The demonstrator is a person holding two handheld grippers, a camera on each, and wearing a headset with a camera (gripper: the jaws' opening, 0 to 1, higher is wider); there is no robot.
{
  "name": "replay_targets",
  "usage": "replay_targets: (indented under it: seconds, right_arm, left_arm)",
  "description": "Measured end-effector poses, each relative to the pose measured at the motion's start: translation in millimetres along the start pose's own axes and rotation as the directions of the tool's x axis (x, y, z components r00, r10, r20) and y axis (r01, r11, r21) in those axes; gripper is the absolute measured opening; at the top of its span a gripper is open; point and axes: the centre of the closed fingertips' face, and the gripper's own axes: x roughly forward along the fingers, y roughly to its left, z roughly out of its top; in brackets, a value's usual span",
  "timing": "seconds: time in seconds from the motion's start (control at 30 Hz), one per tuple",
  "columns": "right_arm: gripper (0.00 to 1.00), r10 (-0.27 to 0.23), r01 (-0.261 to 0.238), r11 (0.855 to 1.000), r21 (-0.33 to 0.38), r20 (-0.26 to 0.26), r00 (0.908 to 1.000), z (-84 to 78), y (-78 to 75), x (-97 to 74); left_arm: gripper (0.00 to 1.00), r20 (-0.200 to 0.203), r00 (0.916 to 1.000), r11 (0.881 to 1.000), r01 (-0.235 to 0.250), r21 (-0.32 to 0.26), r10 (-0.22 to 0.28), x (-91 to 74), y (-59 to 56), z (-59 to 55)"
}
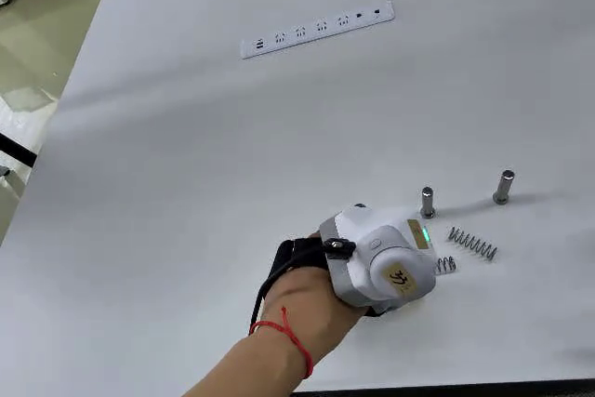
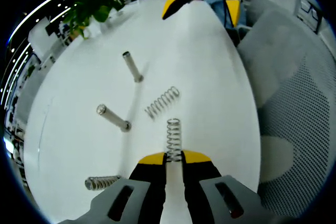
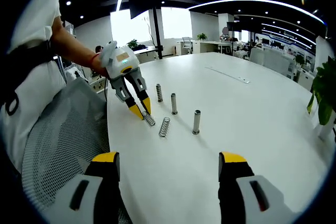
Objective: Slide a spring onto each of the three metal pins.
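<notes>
Left tool [image 2: 174, 157] tight on the near spring [image 2: 173, 136], a loose spring [image 2: 162, 102] just beyond, two bare pins [image 2: 113, 117] to its left.

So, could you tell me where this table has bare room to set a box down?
Free: the broad stretch between the power strip and the pins. Crowded: around the pins, the loose spring and the left tool.

Wide white bench [image 1: 186, 183], power strip [image 1: 317, 30] lying toward far side. Pale glossy floor [image 1: 42, 16] beyond. Grey mesh chair [image 3: 58, 124] beside bench. Leafy plant [image 2: 94, 3] near bench edge. Dark ceiling, curved light strips [image 3: 252, 1]; bright window [image 3: 131, 24] at back.
</notes>
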Motion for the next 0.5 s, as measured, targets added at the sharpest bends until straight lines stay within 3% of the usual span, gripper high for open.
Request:
replay_targets:
  seconds: [0.5]
  right_arm:
    - [0.84, 0.000, 0.000, 1.000, -0.002, -0.003, 1.0000, -4.6, 0.0, 1.5]
  left_arm:
    - [0.11, 0.008, 1.0000, 1.000, -0.002, -0.017, 0.002, -1.0, -0.7, -0.9]
